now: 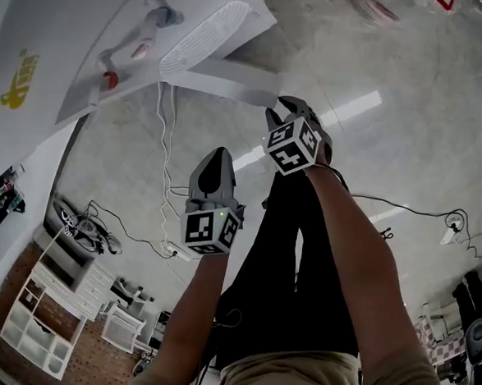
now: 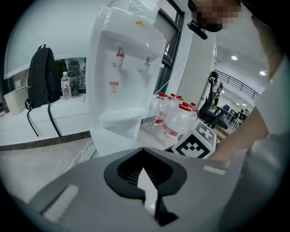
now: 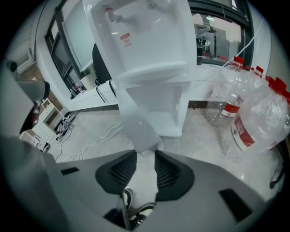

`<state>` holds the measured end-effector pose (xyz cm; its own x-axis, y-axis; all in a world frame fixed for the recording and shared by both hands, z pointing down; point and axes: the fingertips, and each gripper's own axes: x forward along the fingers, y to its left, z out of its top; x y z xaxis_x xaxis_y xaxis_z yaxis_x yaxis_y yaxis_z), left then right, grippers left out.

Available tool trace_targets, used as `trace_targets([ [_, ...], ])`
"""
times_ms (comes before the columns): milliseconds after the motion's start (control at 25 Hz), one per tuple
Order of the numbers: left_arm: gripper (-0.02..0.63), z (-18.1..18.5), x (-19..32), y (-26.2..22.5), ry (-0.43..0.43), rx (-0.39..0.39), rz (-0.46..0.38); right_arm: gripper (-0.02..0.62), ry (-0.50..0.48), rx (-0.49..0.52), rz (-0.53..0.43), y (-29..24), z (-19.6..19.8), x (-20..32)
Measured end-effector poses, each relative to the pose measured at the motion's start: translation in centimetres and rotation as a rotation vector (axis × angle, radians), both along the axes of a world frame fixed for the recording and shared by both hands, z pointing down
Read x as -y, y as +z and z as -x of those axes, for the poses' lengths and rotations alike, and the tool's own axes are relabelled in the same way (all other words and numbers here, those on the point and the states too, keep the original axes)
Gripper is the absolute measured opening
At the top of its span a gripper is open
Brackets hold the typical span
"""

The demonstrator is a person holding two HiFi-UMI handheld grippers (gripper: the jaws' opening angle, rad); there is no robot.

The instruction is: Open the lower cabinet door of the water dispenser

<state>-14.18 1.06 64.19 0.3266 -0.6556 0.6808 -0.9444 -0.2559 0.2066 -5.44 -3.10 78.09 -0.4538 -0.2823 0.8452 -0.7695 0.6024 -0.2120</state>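
The right hand-held gripper (image 3: 146, 154) seems to pinch only the lower cabinet door (image 3: 138, 122) by its corner, so it may slip free; the left hand-held gripper (image 2: 145, 163) is pressed together, empty.

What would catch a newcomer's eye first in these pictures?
The white water dispenser dominates both gripper views. Its lower cabinet door is swung open, with its free edge between the jaws of the right gripper. To the dispenser's right, a cluster of clear, red-capped water bottles sits on the floor. In the head view the left gripper hangs free, its jaws together.
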Motion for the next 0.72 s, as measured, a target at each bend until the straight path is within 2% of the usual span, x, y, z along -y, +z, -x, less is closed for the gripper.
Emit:
trace_targets([
  [160, 0.003, -0.7, -1.6, -0.3, -0.046, 0.006, 0.007, 0.112, 0.025, 0.002, 0.007, 0.0, 0.4, -1.1],
  [360, 0.003, -1.2, -2.3, -1.8, -0.102, 0.002, 0.01, 0.112, 0.07, -0.051, 0.025, -0.3, 0.7, -1.8],
  [480, 0.003, -1.2, -2.7, -2.0, -0.135, -0.002, 0.012, 0.112, 0.095, -0.039, 0.032, 0.0, 1.1, -2.6],
  [720, 0.003, -0.4, -3.1, -0.8, -0.143, -0.018, 0.004, 0.112, 0.101, -0.023, 0.006, 0.1, 2.1, -3.5],
])
